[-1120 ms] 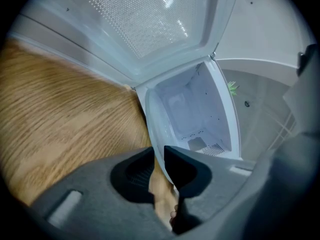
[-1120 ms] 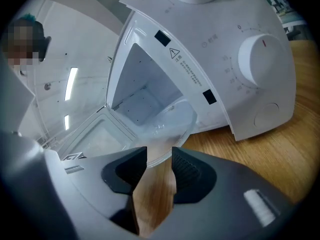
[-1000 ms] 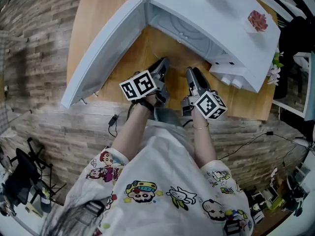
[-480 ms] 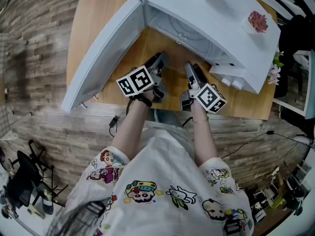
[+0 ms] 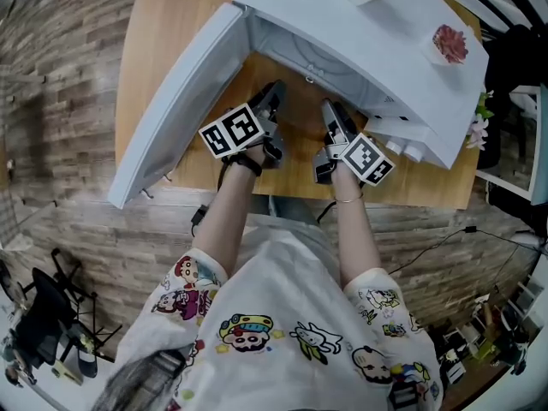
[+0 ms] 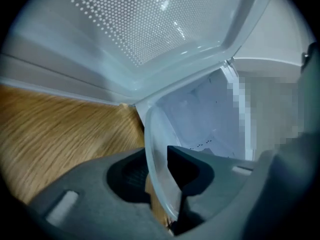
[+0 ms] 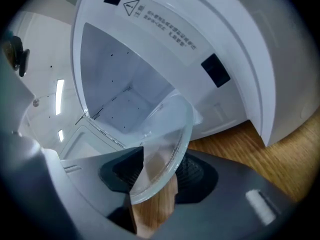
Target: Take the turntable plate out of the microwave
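Forward from the table's [image 5: 163, 24] near edge came left gripper [image 5: 273, 95] and right gripper [image 5: 330, 111], closing jaws apart around the turntable plate's [image 7: 165, 134] rim at the microwave [image 5: 377, 32].

The left gripper [image 5: 274, 92] and right gripper [image 5: 330, 110] are pointing side by side at the open microwave [image 5: 385, 37] sitting on the wooden surface [image 5: 163, 11].

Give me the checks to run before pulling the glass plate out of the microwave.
1. Microwave door swung wide open: ok.
2. Plate rim between the jaws of the left gripper: ok.
3. Plate rim between the jaws of the right gripper: ok.
4. Both grippers clamped on the plate: not ok; the jaws have just been closing, and gaps show beside the rim.
5. Plate level: cannot tell.
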`<state>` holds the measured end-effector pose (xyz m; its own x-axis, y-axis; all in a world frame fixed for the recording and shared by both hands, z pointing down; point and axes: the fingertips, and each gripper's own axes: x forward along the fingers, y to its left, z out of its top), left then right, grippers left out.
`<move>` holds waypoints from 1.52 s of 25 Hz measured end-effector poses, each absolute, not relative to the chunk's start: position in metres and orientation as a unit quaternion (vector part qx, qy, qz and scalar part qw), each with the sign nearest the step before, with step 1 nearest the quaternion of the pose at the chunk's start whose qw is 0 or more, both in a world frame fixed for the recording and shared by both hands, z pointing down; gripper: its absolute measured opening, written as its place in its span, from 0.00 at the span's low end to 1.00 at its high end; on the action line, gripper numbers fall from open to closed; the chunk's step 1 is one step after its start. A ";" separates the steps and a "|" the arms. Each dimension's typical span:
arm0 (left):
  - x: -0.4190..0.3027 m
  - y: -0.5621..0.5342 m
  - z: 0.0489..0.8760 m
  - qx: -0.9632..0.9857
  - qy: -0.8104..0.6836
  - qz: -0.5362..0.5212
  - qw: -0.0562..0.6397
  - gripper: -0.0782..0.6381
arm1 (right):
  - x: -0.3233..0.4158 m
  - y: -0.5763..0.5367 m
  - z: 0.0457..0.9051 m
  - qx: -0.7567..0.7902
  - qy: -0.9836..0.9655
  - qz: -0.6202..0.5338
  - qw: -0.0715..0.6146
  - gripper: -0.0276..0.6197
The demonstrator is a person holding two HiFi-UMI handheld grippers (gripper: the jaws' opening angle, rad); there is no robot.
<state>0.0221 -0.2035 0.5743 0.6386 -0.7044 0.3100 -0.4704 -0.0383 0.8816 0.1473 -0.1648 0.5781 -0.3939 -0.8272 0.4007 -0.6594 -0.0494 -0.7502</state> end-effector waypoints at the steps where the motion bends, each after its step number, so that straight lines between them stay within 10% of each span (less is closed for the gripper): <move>1: 0.022 -0.205 0.575 0.714 -0.412 -0.101 0.557 0.25 | 0.147 -0.165 0.578 -0.543 0.683 -0.480 0.088 0.35; 38: 0.010 -0.162 0.539 0.708 -0.394 -0.194 0.553 0.19 | 0.141 -0.131 0.535 -0.440 0.690 -0.512 0.260 0.18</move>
